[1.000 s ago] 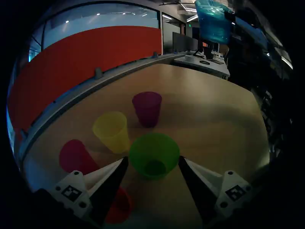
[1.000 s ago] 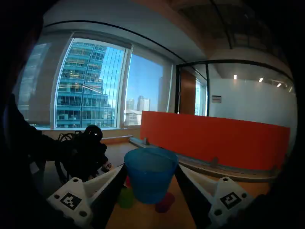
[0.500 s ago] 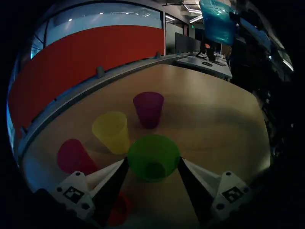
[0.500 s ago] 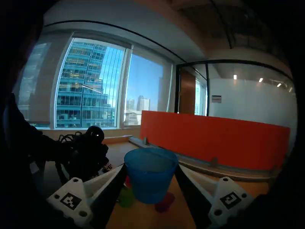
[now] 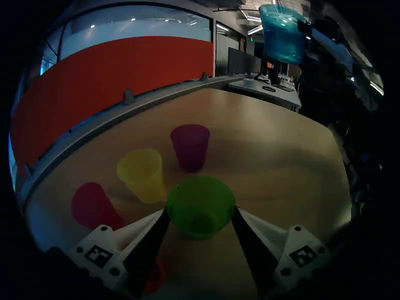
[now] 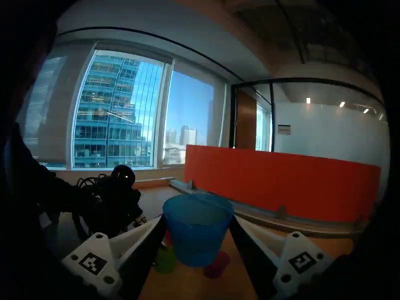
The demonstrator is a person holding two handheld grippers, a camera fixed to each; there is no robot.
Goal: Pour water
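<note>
In the left gripper view a green cup (image 5: 201,206) sits upright between my left gripper's (image 5: 199,226) fingers, which press on its sides just above the wooden table (image 5: 270,145). In the right gripper view my right gripper (image 6: 197,235) is shut on a blue cup (image 6: 198,228), held upright high over the table. The same blue cup (image 5: 281,33) hangs at the top right of the left gripper view. The green cup (image 6: 165,258) shows small below it, left of the blue cup's base.
A purple cup (image 5: 189,147), a yellow cup (image 5: 141,174) and a dark pink cup (image 5: 92,206) stand behind the green one, and a red cup (image 5: 156,276) lies under my left finger. An orange partition (image 5: 110,75) runs along the table's far edge. A dark-sleeved arm (image 6: 45,192) fills the left.
The left gripper has lifted the green cup slightly and drifted, so the other cups sit a little lower and farther left. The blue cup stays held aloft, nearly still.
</note>
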